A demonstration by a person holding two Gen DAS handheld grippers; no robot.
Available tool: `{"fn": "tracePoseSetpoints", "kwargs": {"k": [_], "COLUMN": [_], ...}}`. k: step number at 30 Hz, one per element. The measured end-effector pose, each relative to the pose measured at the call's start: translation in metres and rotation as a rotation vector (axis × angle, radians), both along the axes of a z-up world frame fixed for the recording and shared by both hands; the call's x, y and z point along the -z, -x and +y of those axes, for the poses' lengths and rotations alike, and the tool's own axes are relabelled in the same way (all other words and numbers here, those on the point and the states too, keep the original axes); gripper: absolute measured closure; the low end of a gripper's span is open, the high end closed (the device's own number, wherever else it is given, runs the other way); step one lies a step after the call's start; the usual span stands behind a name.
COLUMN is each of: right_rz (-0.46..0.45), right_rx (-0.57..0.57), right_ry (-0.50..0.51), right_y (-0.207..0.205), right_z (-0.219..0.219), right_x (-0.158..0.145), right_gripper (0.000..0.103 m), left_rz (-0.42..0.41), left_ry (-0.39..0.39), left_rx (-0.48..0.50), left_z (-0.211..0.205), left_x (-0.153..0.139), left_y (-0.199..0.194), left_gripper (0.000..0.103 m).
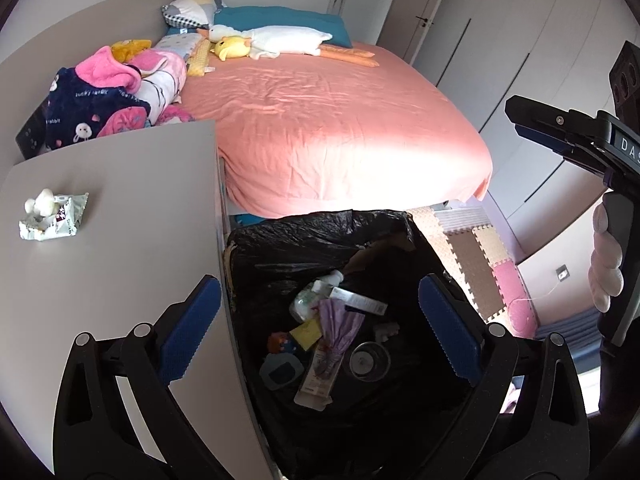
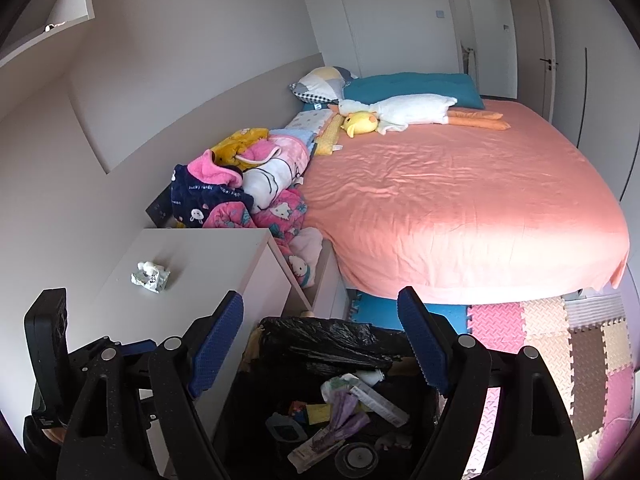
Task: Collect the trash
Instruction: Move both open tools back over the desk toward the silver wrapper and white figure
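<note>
Both tongs hang over the trash bin, which is lined with a black bag. The left tongs are spread wide with nothing between the pads, and the right tongs are also spread and empty.

To the left of both stands a pale cabinet whose edge runs just beside the bin's rim. On its top, well to the left of the left tongs, lies a crumpled wrapper with a wad of white tissue touching it. Beyond the bin is a bed under a salmon sheet, with a pile of clothes and plush toys near its head.

Inside the bin, below the tongs, lie a purple wrapper, a small white bottle, a yellow note, a flat box and a round lid.

To the right, puzzle floor mats leave open room beside the bin. In the left view a gloved hand grips the right tongs' handle.
</note>
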State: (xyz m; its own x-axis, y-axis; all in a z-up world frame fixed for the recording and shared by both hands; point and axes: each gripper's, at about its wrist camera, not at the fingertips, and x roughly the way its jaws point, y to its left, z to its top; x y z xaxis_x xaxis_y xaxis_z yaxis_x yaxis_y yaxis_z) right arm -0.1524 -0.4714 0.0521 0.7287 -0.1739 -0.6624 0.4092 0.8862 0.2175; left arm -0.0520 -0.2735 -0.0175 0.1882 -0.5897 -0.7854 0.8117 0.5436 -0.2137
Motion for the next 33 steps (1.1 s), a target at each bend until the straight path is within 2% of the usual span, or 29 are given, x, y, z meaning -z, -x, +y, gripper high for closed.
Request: {"fn": "tracePoseSetpoints", "kwargs": {"k": [17,33], "right_rz": [0.037,0.063], "right_rx": [-0.077,-0.202], "right_ry": [-0.007,0.004], "right_y": [-0.026,-0.077], "right_z": [0.019,0.060], "right_x": [0.011,0.030], "right_gripper": [0.023,0.023], "left_rz": [0.015,0.058], "left_ry": [-0.039,-0.058], "left_rx": [-0.080,-0.269], "left_z": [0.020,0.065], "left_x": [0.009,0.020], "left_y": [-0.014,-0.046], "left_gripper": [0.007,0.007]}}
